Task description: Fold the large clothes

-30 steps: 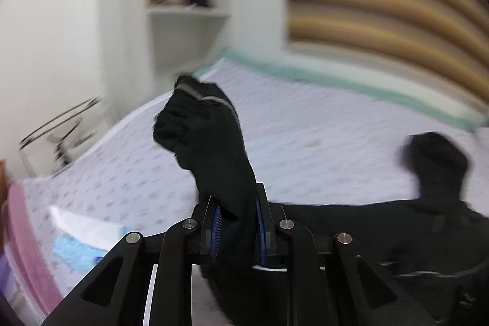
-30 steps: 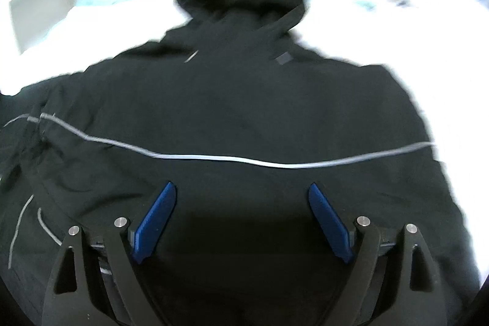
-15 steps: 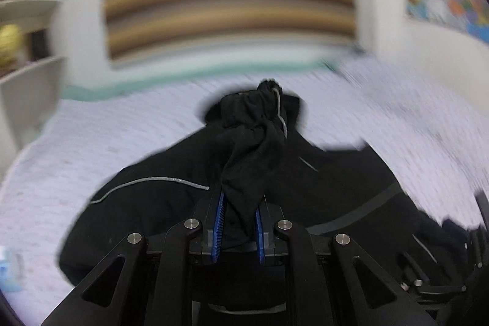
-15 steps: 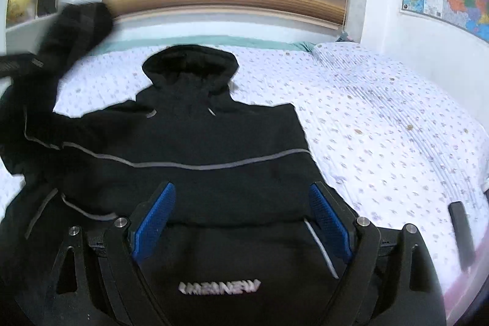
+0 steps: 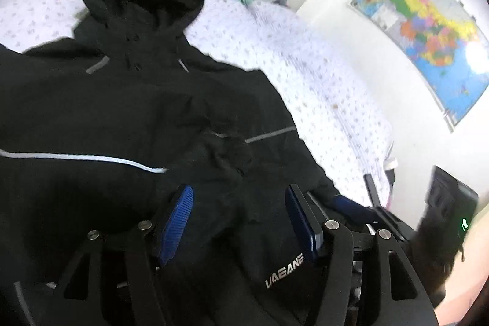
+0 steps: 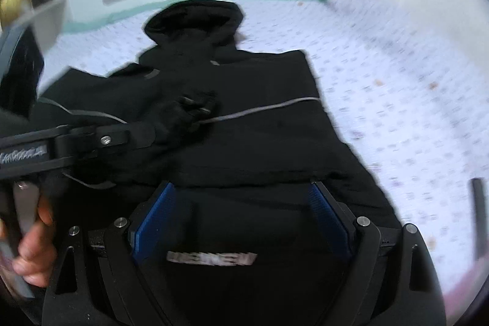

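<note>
The black jacket (image 6: 244, 124) lies spread on the bed (image 6: 397, 87), hood toward the headboard, a sleeve folded across its chest. Left tool (image 5: 240, 220) and right tool (image 6: 241, 217) both hang released over the hem. Bare sheet lies right of the jacket's straight edge.

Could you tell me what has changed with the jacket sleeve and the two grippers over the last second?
The left gripper carried the sleeve from out at the left side across onto the chest of the black jacket, then opened and let it go; the cuff now lies there. The right gripper stayed open over the hem, and the jacket body stayed spread on the bed.
</note>
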